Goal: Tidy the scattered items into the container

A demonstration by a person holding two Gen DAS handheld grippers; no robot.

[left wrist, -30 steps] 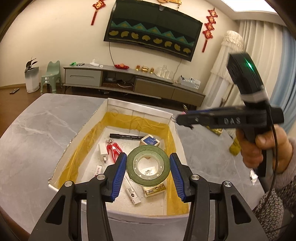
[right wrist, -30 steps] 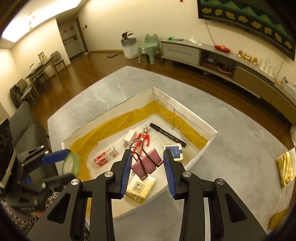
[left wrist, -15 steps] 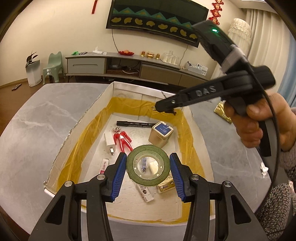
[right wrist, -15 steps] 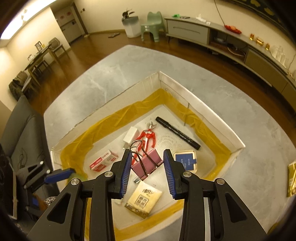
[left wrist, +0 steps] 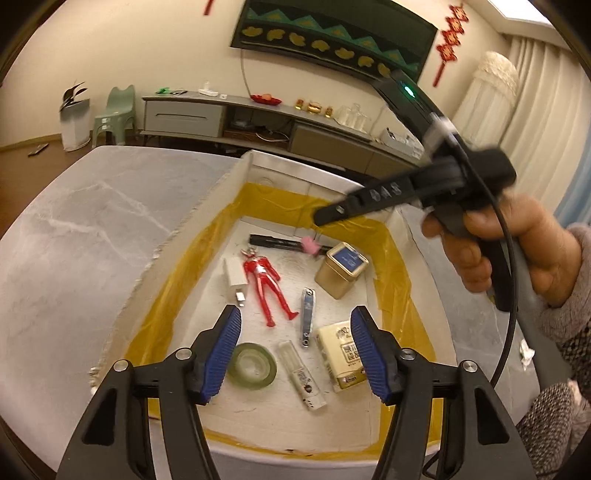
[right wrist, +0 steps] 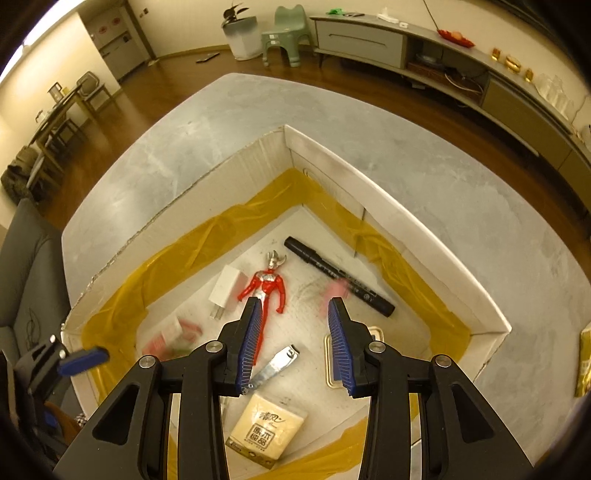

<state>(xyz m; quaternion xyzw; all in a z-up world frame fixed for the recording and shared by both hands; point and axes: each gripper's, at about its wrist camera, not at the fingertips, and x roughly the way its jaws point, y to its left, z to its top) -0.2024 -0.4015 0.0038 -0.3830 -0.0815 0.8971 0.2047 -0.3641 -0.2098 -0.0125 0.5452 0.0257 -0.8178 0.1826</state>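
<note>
Tape roll (left wrist: pixel 252 365) & pink binder clip (left wrist: pixel 309 244) have dropped: roll lies in box (left wrist: pixel 236 175) under your left claw (left wrist: pixel 295 350), clip past right claw (right wrist: pixel 293 343). Both claws spread, empty. Get next item.

Cream wall (left wrist: pixel 110 44), wood floor (right wrist: pixel 177 85), grey sideboard (left wrist: pixel 258 118), green stool (right wrist: pixel 284 33), white curtains (left wrist: pixel 535 92)

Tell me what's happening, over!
Left gripper open, green tape roll in box. Right gripper open, pink binder clip dropping by marker. Nothing blocking.
</note>
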